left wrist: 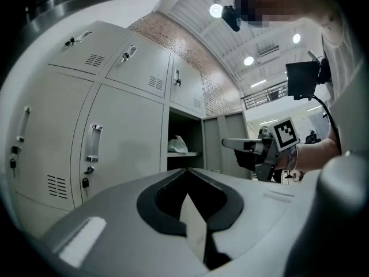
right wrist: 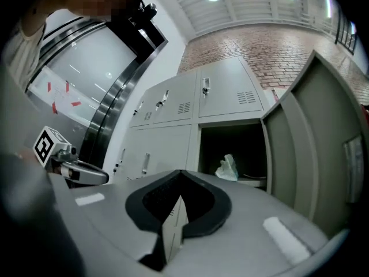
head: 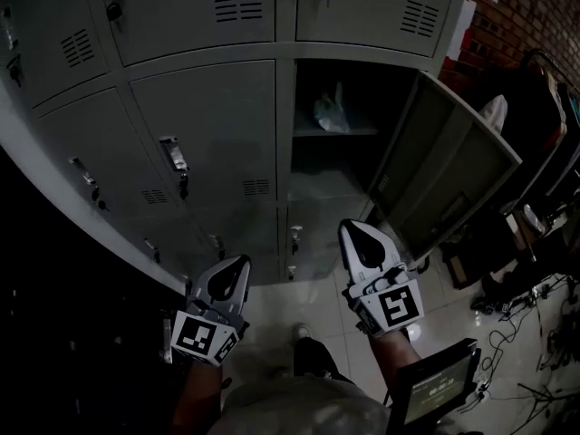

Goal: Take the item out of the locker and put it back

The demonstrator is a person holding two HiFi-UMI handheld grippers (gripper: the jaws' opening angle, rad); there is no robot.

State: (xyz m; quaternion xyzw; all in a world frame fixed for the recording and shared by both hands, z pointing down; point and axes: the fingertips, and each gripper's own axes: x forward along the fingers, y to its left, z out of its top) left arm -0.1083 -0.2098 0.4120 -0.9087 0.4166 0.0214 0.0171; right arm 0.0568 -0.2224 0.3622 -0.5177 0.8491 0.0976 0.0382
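A pale crumpled plastic bag (head: 330, 112) lies on the shelf inside the open locker (head: 313, 166); it also shows in the left gripper view as the bag (left wrist: 177, 145) and in the right gripper view as the bag (right wrist: 228, 168). The locker door (head: 449, 166) is swung out to the right. My left gripper (head: 242, 262) and right gripper (head: 349, 227) hang low in front of the lockers, well short of the bag. The left gripper (left wrist: 185, 171) has its jaws together with nothing in them. The right gripper (right wrist: 180, 172) is likewise shut and empty.
Closed grey locker doors (head: 204, 125) with handles fill the left and top. A small screen (head: 439, 390) sits by my right forearm. Cables and gear (head: 521, 329) lie on the tiled floor at right. My shoe (head: 299, 333) shows below. A brick wall (head: 535, 12) stands at the far right.
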